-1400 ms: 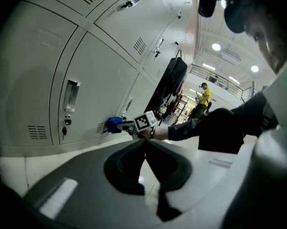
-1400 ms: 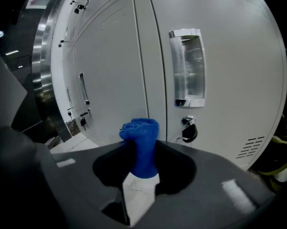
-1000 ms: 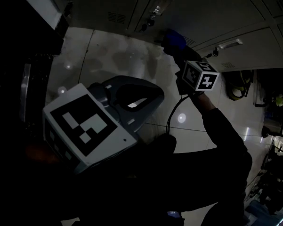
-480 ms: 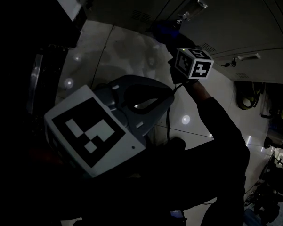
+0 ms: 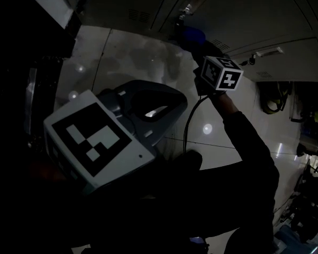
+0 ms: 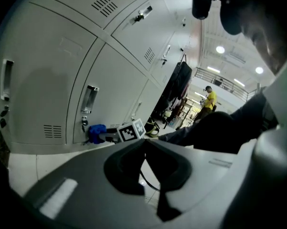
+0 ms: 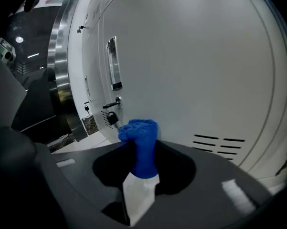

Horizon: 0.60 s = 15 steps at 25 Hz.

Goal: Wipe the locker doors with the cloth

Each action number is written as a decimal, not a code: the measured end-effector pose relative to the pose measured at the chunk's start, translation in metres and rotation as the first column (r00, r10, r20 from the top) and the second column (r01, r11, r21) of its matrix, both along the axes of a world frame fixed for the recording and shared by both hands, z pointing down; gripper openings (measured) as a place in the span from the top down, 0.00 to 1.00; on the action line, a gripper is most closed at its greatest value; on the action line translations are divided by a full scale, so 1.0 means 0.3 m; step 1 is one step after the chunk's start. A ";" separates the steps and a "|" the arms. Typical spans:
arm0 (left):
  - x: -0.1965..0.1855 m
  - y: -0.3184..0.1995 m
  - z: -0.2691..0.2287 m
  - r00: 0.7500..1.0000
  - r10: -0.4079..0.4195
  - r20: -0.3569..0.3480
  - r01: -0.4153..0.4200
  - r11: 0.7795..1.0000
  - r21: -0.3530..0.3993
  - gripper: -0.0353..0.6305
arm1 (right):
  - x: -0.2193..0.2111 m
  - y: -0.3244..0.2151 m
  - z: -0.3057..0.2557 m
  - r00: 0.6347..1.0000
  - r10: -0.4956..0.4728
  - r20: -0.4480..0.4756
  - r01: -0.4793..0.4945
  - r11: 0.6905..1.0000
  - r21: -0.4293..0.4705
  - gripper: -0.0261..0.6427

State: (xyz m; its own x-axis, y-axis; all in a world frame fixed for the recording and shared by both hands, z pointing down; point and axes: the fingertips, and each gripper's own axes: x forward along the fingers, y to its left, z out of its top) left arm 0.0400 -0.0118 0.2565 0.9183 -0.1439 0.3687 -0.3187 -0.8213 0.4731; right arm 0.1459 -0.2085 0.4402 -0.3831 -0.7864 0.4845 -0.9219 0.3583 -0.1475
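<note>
My right gripper (image 5: 198, 42) is held out at arm's length, shut on a bunched blue cloth (image 5: 192, 35). The cloth is pressed to the foot of a grey locker door (image 5: 222, 9), below its latch. In the right gripper view the cloth (image 7: 142, 144) stands up between the jaws of the right gripper (image 7: 142, 152), against the pale door (image 7: 196, 66), right of a handle (image 7: 113, 63) and a padlock (image 7: 112, 117). My left gripper (image 5: 174, 103) hangs close under my head, off the lockers. Its jaws meet with nothing in them; in its own view the left gripper (image 6: 144, 144) faces the cloth (image 6: 96, 132).
Glossy floor tiles (image 5: 127, 62) run along the locker row (image 6: 52, 80). A dark steel-edged unit (image 5: 39, 89) stands to the left. Bags hang on a rack (image 6: 177, 87) farther down the row, and a person in yellow (image 6: 209, 99) stands in the distance. A cable (image 5: 190, 123) trails from the right gripper.
The right gripper has slid the cloth sideways along the foot of the door, left and then a little back right under the latch. The left gripper has stayed put.
</note>
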 end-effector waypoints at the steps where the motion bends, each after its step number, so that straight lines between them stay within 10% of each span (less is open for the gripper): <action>1: 0.012 0.003 0.003 1.000 0.006 0.003 -0.006 1.000 0.000 0.95 | 0.028 0.007 -0.002 1.000 0.009 -0.002 -0.009 1.000 0.001 0.79; 15: 0.100 0.014 0.043 0.998 0.057 0.039 -0.058 0.998 0.040 0.95 | 0.398 0.104 -0.001 0.982 0.190 -0.016 -0.190 0.982 0.004 0.78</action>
State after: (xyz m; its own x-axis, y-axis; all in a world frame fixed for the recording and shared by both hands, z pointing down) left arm 0.0700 -0.0075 0.2693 0.9109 -0.1069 0.3984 -0.2875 -0.8572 0.4273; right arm 0.2653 -0.1773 0.4399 -0.2188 -0.8452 0.4876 -0.9755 0.1770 -0.1310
